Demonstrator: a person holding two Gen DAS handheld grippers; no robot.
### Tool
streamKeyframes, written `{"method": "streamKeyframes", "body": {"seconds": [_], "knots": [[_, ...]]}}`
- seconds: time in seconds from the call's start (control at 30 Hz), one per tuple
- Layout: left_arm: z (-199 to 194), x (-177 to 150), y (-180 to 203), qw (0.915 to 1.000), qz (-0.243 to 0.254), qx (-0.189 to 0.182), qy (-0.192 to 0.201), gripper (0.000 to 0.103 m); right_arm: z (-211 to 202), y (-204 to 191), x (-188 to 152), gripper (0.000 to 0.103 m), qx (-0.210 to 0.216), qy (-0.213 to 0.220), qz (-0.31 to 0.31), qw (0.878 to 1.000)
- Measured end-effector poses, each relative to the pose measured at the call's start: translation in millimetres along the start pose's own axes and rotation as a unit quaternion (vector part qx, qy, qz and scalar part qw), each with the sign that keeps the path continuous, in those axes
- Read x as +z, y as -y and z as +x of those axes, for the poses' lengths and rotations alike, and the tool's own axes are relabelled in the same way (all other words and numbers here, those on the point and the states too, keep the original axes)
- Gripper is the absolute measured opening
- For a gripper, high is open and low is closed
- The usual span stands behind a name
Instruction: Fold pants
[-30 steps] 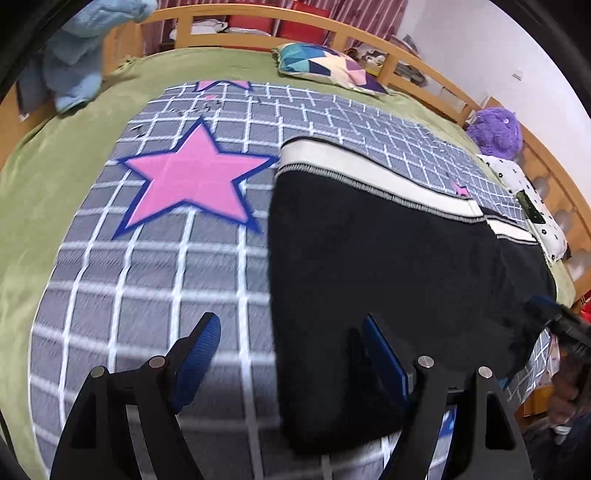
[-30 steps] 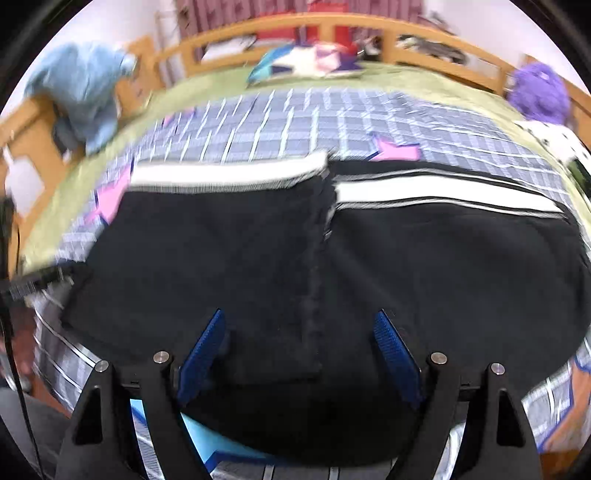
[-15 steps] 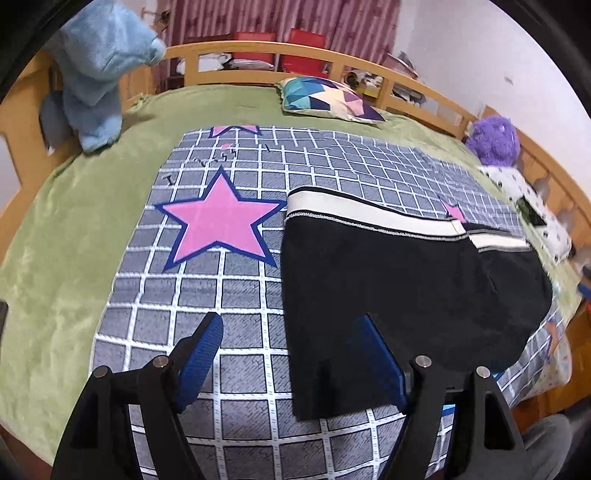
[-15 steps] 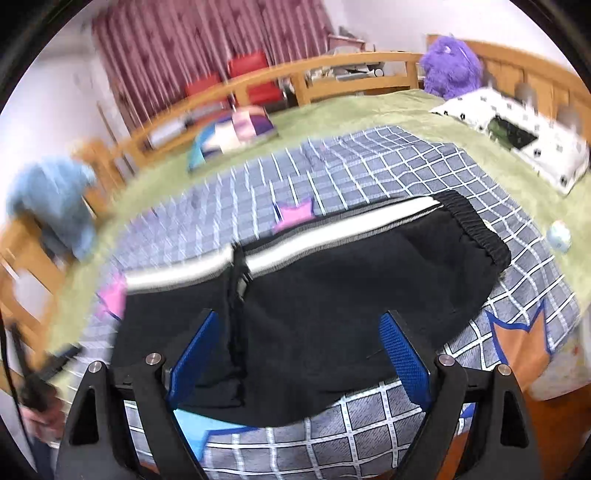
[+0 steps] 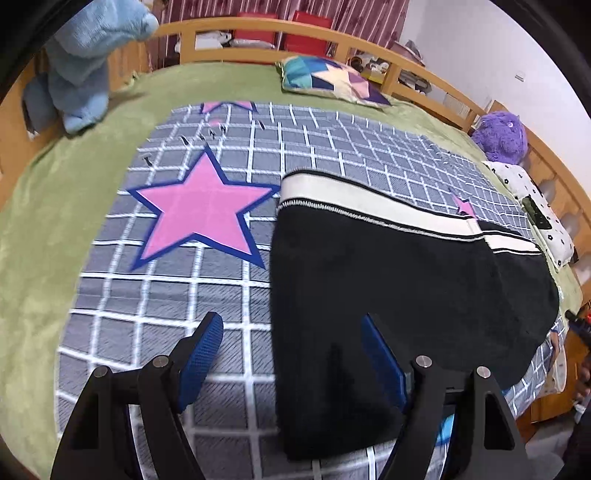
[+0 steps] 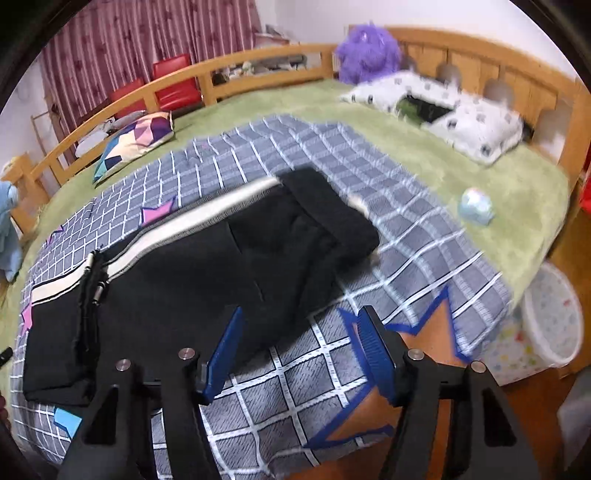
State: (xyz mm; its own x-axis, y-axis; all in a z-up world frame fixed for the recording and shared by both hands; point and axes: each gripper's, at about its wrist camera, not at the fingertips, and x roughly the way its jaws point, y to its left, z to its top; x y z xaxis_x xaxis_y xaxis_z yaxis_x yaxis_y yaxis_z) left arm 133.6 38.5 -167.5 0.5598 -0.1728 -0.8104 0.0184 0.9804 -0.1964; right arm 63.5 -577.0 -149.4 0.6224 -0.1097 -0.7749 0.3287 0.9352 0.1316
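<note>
Pants [image 5: 399,280], black with a cream side stripe, lie folded on a grey checked blanket [image 5: 177,295] spread over a green bed cover [image 5: 44,206], as seen from the left wrist camera. They fill the right half of this view, their left edge running straight from far to near. The left gripper [image 5: 291,354] hangs low at the near edge with its blue-padded fingers spread wide and nothing between them; the left finger sits over bare blanket, the right finger over the black cloth. A large pink star [image 5: 199,210] printed on the blanket lies just left of the pants. Far off are a patchwork cushion [image 5: 332,79], a blue plush toy [image 5: 85,62] at the far left, and a purple plush toy [image 5: 500,134] at the right by the wooden bed rail [image 5: 258,27].

From the right wrist camera, the pants [image 6: 207,273] stretch from the near left toward the middle, with the elastic waistband [image 6: 332,210] at their far right end (this view is blurred by motion, so fine detail is uncertain). The right gripper [image 6: 301,354] is also spread apart and holds nothing; its left finger overlaps the near edge of the pants, its right finger sits over an orange star [image 6: 424,350] on the blanket [image 6: 406,236]. A small pale ball [image 6: 476,205] rests on the green cover to the right, and a spotted white pillow [image 6: 461,118] lies far right.
</note>
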Motion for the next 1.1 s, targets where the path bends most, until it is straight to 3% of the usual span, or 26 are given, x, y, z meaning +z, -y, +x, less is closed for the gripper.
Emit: {"method": "streamKeyframes", "body": {"seconds": [0.07, 0.23, 0.37, 0.43, 0.53, 0.57, 0.6, 0.63, 0.7, 0.8, 0.93, 1.1], "knots": [[14.9, 2.3, -2.6, 0.9999, -0.013, -0.005, -0.006, 0.075, 22.4, 4.6, -1.5, 0.064, 0.026, -0.026, 0.003, 0.999], [49.4, 6.9, -15.7, 0.9970, -0.050, -0.047, -0.034, 0.074, 62.9, 10.0, 1.1, 0.064, 0.068, -0.037, 0.019, 0.997], [59.0, 11.4, -7.6, 0.9978, -0.021, -0.061, -0.017, 0.070, 98.9, 16.4, 6.2, 0.069, 0.113, -0.058, 0.070, 0.989], [64.4, 15.3, -5.3, 0.9975, -0.016, -0.067, -0.019, 0.053, 107.6, 17.4, 9.3, 0.073, 0.127, -0.042, 0.086, 0.987], [71.8, 23.8, -3.8, 0.9964, -0.027, -0.075, -0.028, 0.043, 117.0, 13.5, 15.8, 0.072, 0.141, -0.022, 0.096, 0.985], [73.4, 27.9, -4.4, 0.9961, -0.033, -0.075, -0.033, 0.039, 120.8, 11.1, 18.3, 0.071, 0.142, -0.020, 0.098, 0.985], [73.4, 31.5, -4.8, 0.9952, -0.046, -0.078, -0.037, 0.030, 123.6, 7.9, 22.0, 0.057, 0.142, -0.019, 0.099, 0.985], [72.6, 33.5, -5.0, 0.9945, -0.053, -0.081, -0.039, 0.020, 124.9, 4.5, 26.0, 0.031, 0.137, -0.020, 0.096, 0.986], [63.4, 43.3, 2.2, 0.9950, -0.045, -0.081, -0.038, 0.011, 118.7, 4.4, 31.8, 0.018, 0.130, -0.012, 0.102, 0.986], [35.4, 63.6, 13.8, 0.9963, -0.021, -0.083, -0.001, 0.010, 92.6, -6.7, 48.2, 0.015, 0.130, 0.021, 0.112, 0.985], [1.7, 90.7, 12.3, 0.9952, -0.011, -0.096, 0.017, 0.010, 46.9, -43.9, 78.6, 0.014, 0.137, 0.061, 0.084, 0.985], [-35.5, 112.1, -23.4, 0.9979, 0.003, -0.046, 0.046, 0.010, 4.5, -91.1, 99.2, 0.014, 0.193, 0.106, 0.048, 0.974]]}}
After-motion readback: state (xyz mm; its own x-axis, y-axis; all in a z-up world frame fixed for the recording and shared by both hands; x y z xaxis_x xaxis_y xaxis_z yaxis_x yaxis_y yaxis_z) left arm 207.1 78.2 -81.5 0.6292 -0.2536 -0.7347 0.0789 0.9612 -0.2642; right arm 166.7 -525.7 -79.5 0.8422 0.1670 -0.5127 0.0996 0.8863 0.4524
